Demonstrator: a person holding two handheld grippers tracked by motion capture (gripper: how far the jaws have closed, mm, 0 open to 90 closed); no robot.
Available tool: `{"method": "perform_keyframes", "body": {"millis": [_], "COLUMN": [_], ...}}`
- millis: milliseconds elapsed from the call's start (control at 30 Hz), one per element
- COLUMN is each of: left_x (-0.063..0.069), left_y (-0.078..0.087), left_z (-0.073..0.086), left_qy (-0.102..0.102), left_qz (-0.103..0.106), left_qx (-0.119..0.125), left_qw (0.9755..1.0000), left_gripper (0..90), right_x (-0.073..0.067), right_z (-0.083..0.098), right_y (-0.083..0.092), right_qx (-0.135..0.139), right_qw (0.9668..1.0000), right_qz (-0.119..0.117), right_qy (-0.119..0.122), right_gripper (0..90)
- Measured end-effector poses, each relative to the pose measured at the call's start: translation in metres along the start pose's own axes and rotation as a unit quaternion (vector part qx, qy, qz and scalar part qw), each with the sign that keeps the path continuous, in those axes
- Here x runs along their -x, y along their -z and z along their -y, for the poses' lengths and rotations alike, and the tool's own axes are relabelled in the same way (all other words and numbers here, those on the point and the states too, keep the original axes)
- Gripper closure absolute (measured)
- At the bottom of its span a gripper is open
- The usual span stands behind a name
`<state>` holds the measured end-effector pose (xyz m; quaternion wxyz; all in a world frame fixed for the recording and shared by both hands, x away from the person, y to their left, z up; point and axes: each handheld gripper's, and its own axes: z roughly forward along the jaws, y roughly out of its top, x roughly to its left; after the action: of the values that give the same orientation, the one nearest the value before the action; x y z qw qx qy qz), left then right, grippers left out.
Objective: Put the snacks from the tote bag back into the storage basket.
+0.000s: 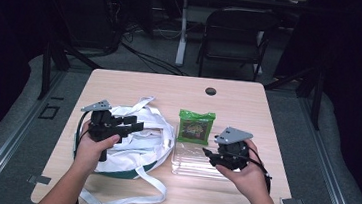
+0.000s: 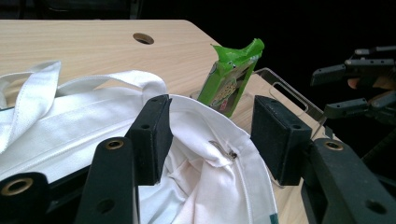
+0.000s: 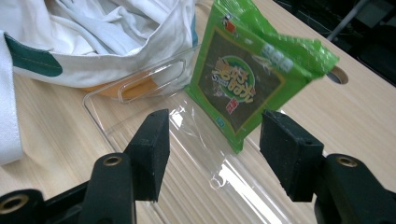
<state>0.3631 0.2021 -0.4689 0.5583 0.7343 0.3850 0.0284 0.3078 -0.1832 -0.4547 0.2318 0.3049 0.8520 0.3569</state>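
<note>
Your left claw (image 1: 134, 123) hangs over the white cloth bag (image 1: 150, 139), which lies crumpled on the left half of the wooden surface (image 1: 239, 100). In the left gripper view, that claw (image 2: 212, 135) is spread wide, its jaws on either side of the bag's white rim (image 2: 205, 140) without pinching it; one jaw sits just at the fabric's fold, the other stands apart from it. A small metal ring or clasp (image 2: 229, 151) shows on the cloth between them. The bag's long straps (image 1: 135, 190) trail toward the near edge of the surface, and a dark green patch (image 3: 32, 60) marks its side.

Your right claw (image 1: 208, 153) is also open and empty. In the right gripper view, its jaws (image 3: 212, 140) are parted above a clear plastic tray (image 3: 196, 154) lying flat on the surface. The green snack packet (image 3: 247, 79) stands tilted at the far end of that tray, between the jaws' line of sight but beyond them, untouched. From above, the packet (image 1: 195, 126) sits near the middle of the surface, just right of the bag, with the tray (image 1: 188, 160) in front of it and one corner of the tray tucked close against the bag.

A round hole (image 1: 210, 91) shows in the surface toward its far edge, and a dark folding chair (image 1: 235, 34) stands on the floor beyond.
</note>
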Motion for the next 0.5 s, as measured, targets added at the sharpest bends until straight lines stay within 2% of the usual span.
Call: {"method": "perform_keyframes", "body": {"millis": [167, 500], "left_x": [0.0, -0.001], "left_y": [0.0, -0.001], "left_z": [0.0, 0.001], "left_qy": [-0.002, -0.002], "left_qz": [-0.001, -0.005], "left_qx": [-0.001, -0.002], "left_qw": [1.0, 1.0], "left_gripper": [47.3, 47.2], "right_x": [-0.003, -0.003], "right_z": [0.017, 0.04], "right_y": [0.005, 0.015], "right_qx": [0.009, 0.04], "right_qw": [0.9997, 0.9974], "right_qz": [0.015, 0.028], "right_qy": [-0.017, -0.054], "right_gripper": [44.1, 45.6]}}
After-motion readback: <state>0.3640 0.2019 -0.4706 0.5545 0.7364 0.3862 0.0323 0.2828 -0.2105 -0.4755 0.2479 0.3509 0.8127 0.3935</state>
